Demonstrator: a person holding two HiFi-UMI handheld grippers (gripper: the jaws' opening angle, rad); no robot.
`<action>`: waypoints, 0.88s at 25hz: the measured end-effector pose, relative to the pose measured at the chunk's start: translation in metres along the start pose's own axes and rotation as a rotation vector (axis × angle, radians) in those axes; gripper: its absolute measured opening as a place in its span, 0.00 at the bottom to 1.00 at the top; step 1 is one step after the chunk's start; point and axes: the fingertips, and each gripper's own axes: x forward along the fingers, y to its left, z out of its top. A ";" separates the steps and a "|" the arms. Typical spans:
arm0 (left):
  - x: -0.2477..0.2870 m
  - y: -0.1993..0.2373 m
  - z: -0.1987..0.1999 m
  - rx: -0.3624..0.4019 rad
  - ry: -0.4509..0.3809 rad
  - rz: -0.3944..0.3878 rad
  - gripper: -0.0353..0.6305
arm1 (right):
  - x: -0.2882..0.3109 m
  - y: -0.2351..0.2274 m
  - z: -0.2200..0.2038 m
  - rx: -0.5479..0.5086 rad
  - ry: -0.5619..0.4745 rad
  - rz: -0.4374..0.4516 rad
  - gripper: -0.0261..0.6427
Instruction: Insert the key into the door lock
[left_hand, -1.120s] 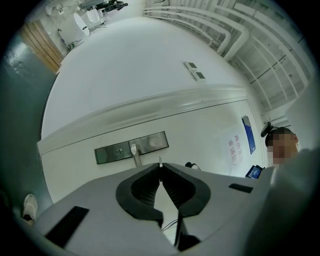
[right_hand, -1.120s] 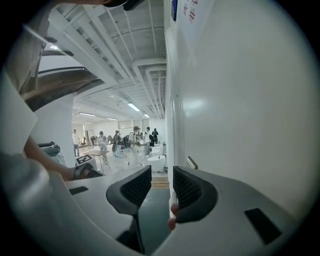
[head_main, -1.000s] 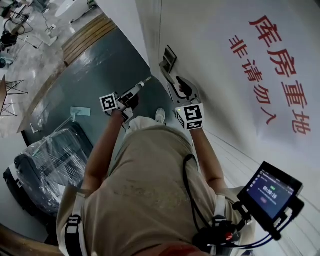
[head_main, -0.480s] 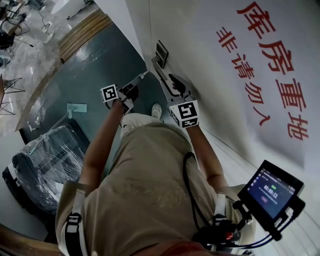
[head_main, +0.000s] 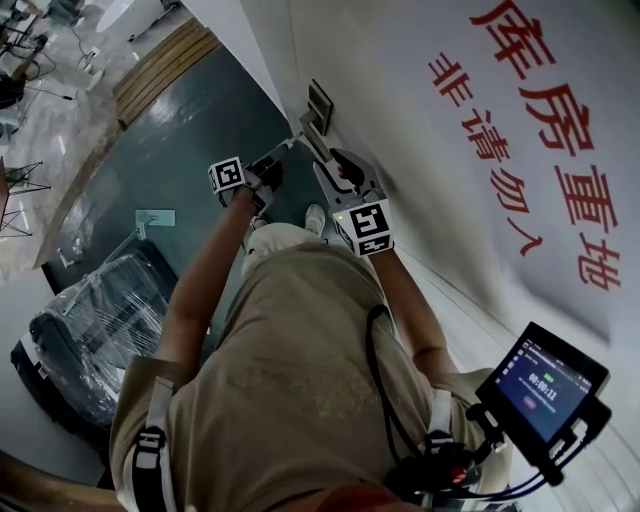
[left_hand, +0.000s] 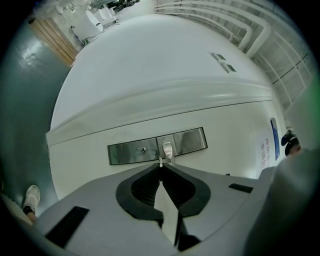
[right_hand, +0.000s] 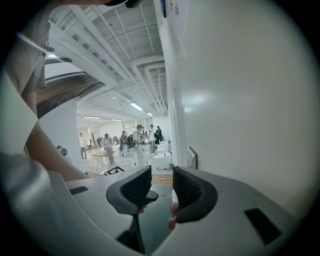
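Note:
The steel lock plate (left_hand: 156, 146) is set in the white door, with its keyhole (left_hand: 143, 150) left of the handle stub (left_hand: 167, 149). My left gripper (left_hand: 160, 167) is shut on a thin silver key (left_hand: 160, 161). The key's tip points at the plate, short of it and a little right of the keyhole. In the head view the left gripper (head_main: 277, 160) holds the key (head_main: 288, 146) toward the lock plate (head_main: 320, 108). My right gripper (head_main: 340, 172) hangs beside the door just below the plate. Its jaws stand open on nothing (right_hand: 161, 182).
Red characters (head_main: 540, 120) cover the white door on the right. A plastic-wrapped dark bundle (head_main: 80, 330) sits on the floor at left. A shoe (head_main: 315, 218) stands below the grippers. A small screen (head_main: 545, 375) is mounted at lower right. People stand in the far hall (right_hand: 135, 140).
The left gripper with the key has drawn closer to the lock plate. The right gripper has stayed beside the door.

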 end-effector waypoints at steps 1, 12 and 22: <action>0.003 0.002 0.001 -0.010 -0.005 -0.003 0.10 | -0.001 0.001 -0.001 -0.001 0.005 0.000 0.25; 0.028 0.016 0.003 -0.034 0.007 -0.017 0.10 | -0.002 -0.006 -0.008 0.001 0.024 -0.044 0.25; 0.039 0.021 0.004 -0.064 0.004 -0.016 0.10 | -0.003 -0.009 -0.009 0.011 0.016 -0.067 0.25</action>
